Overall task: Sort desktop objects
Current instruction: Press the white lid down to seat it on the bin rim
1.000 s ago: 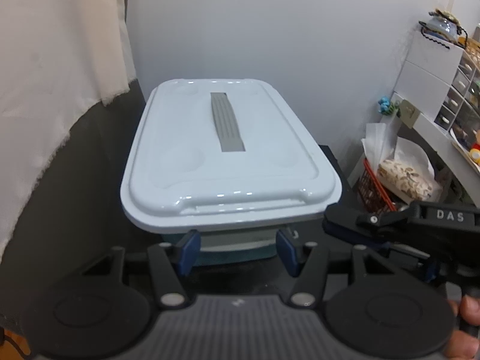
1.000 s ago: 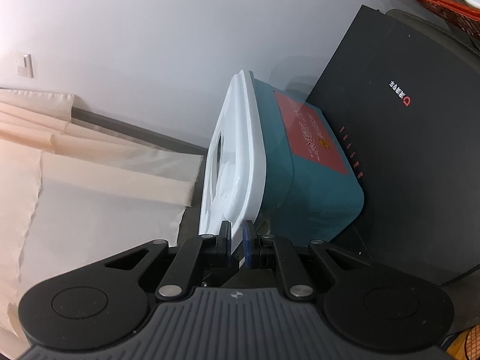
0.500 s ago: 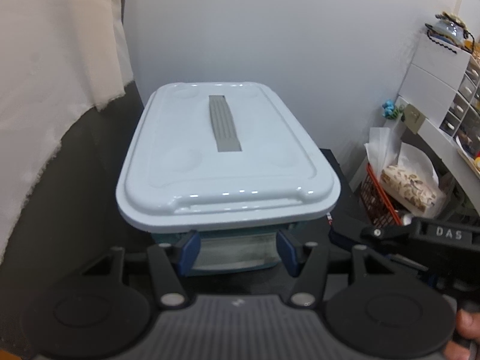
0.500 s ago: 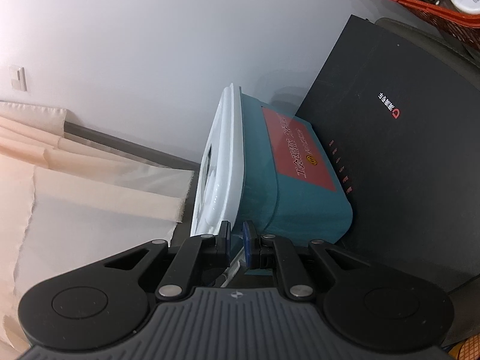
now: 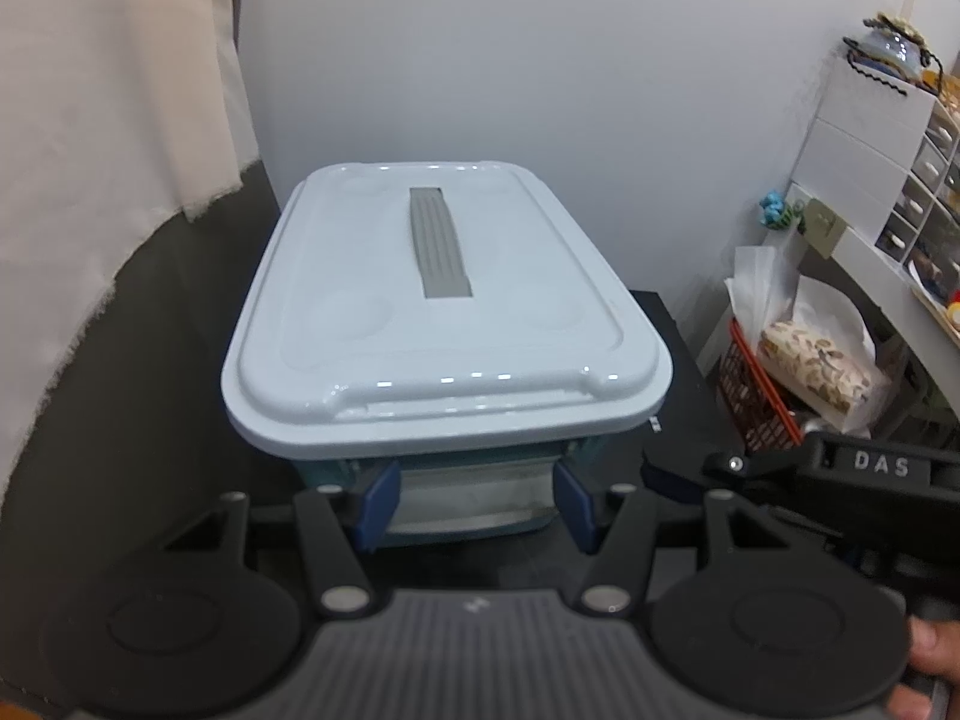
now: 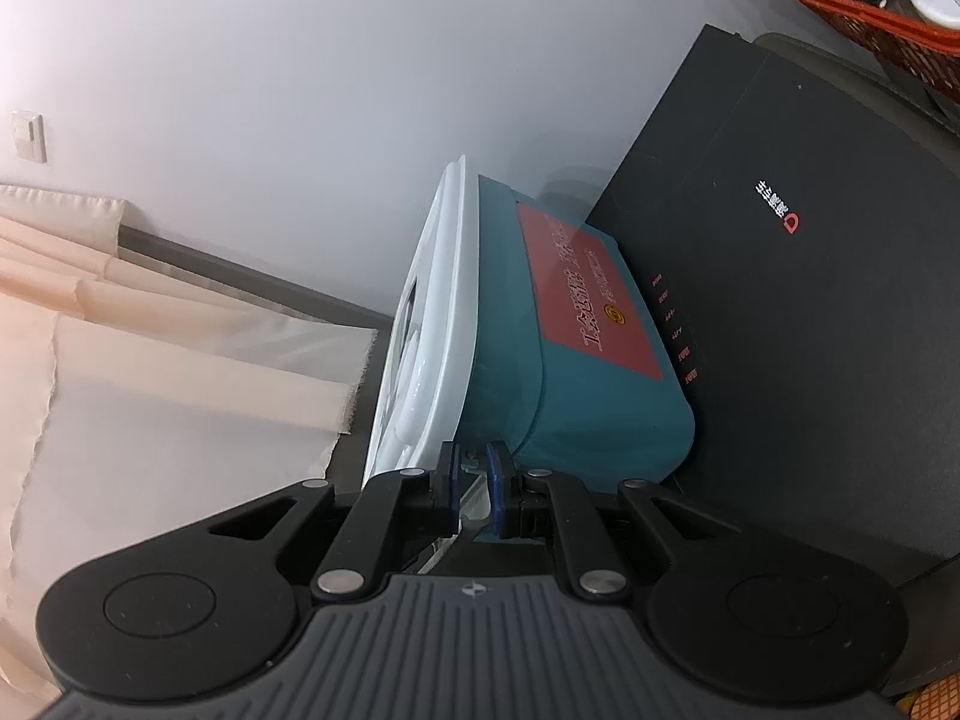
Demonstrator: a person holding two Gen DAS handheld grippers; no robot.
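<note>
A teal storage box [image 5: 474,480] under a pale blue lid [image 5: 444,312] is seen square ahead in the left wrist view, set on a black mat [image 6: 810,312] on the dark bench [image 5: 120,420], close against the white wall [image 5: 510,60]. A grey handle strip [image 5: 441,246] is laid flat along the middle of the lid. The left gripper [image 5: 477,495] is held at the near end of the box, just below the lid's rim; its blue pads [image 5: 378,501] are kept apart, one at each side of the pale panel on the box's near end, and whether they are pressed against it cannot be told.

In the right wrist view the scene is tipped on its side, and a red label [image 6: 591,288] is shown on the box's long side. The right gripper [image 6: 474,480] is placed at the near corner of the lid, and its jaws are being opened, only a narrow gap so far, with the lid's rim between them. A cream curtain [image 5: 90,150] is hung at the far left. At the right, a red wire basket [image 5: 756,396] packed with bags is parked beside the mat, and white drawer units [image 5: 870,138] are stacked beyond it. The right gripper's black body, marked DAS, is caught at the right edge of the left view.
</note>
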